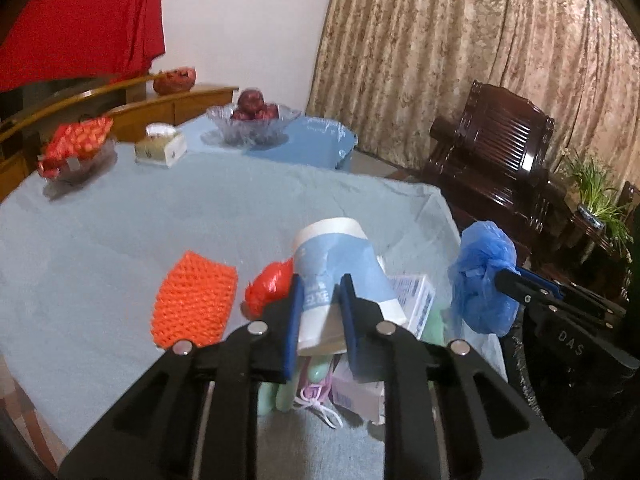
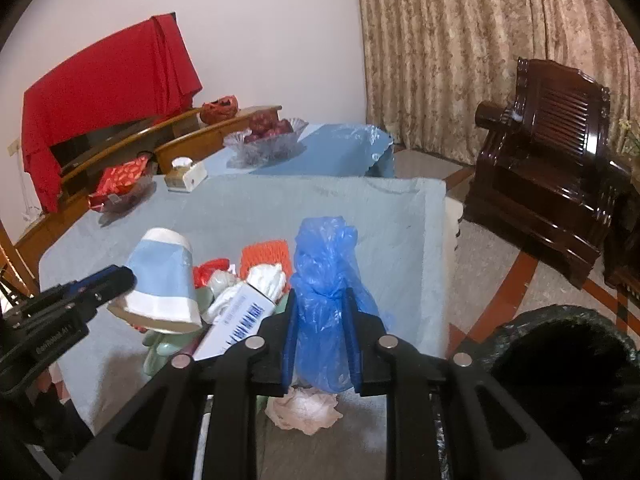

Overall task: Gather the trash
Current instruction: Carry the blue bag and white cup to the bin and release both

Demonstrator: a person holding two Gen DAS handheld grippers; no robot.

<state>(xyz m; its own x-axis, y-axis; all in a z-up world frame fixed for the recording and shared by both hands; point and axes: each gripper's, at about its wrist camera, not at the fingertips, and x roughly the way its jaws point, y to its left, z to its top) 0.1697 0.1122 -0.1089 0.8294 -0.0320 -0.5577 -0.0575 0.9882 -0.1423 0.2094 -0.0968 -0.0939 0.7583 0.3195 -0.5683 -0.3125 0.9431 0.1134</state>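
On the pale blue cloth over the surface (image 1: 120, 240), a knobbly orange foam net (image 1: 194, 300) lies flat, with crinkled red plastic (image 1: 270, 288) beside it. The left claw (image 1: 322, 292) is clamped on a smooth blue-and-white paper cup (image 1: 340, 272), tipped and raised above a barcoded carton (image 2: 236, 320). The right claw (image 2: 320, 312) pinches a scrunched, glossy blue plastic bag (image 2: 324, 280) over crumpled tissue (image 2: 304, 408). Far back, a cut-glass bowl (image 1: 252, 128) holds dark red fruit. At the right, a bin (image 2: 560, 360) has a black liner.
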